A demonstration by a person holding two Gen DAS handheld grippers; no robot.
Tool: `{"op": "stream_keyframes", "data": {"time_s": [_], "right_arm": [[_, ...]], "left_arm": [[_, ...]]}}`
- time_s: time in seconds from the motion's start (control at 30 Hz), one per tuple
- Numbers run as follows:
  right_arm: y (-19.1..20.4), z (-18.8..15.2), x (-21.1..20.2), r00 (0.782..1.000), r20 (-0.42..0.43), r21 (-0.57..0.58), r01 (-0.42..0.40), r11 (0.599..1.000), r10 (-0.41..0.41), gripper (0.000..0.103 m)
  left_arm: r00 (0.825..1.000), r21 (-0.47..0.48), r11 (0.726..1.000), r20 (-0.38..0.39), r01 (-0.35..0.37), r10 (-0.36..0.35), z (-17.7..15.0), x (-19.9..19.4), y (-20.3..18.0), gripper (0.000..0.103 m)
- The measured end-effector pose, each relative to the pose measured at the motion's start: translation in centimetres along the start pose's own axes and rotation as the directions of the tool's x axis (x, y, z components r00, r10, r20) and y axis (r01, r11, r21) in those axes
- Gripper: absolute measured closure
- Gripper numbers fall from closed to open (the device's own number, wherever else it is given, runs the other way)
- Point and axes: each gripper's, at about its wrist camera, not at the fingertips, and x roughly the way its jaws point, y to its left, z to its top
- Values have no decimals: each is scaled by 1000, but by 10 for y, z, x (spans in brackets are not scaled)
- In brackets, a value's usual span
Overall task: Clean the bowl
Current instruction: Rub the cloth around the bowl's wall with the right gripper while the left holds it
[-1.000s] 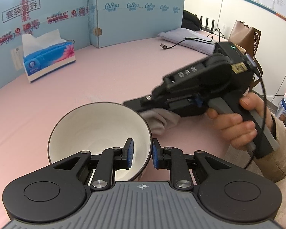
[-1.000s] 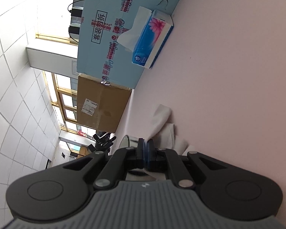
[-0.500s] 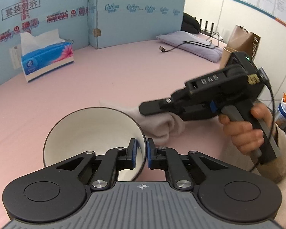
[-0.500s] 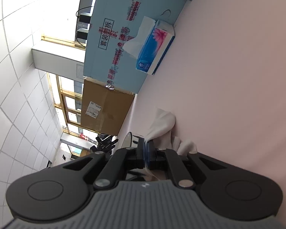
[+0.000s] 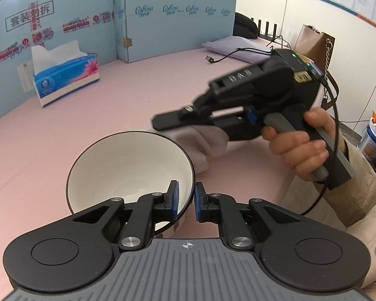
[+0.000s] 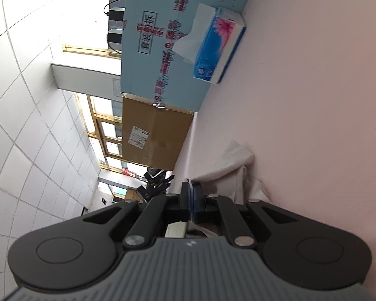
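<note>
A pink table [image 5: 92, 115] carried a white, dark-rimmed bowl [image 5: 127, 170], tipped so its mouth faced up and toward the camera; being round, it had no long axis. The left gripper [image 5: 185, 198] straddled the near rim, its jaws having just been opening with the wall between them, the pads seemingly off it. Just beyond the rim, the right gripper [image 5: 160, 123] had its fingers pressed together on a white tissue [image 6: 228, 165], blurred in the left view. Without a firm pinch the bowl could likely slide or rock under the wiping.
</note>
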Motion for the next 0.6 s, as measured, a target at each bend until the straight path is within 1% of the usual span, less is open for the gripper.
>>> {"op": "stream_keyframes", "data": {"time_s": [0.2,0.6], "right_arm": [[0,11,22,999,-35,3,31,1000,-31,98],[4,16,50,995,-92,-1,45,999,-45,98]], "left_arm": [[1000,5,1000,3,-1,1,-1,0,1,81],[1000,-10,1000,16,13,-12,-3,2,5,78]]}}
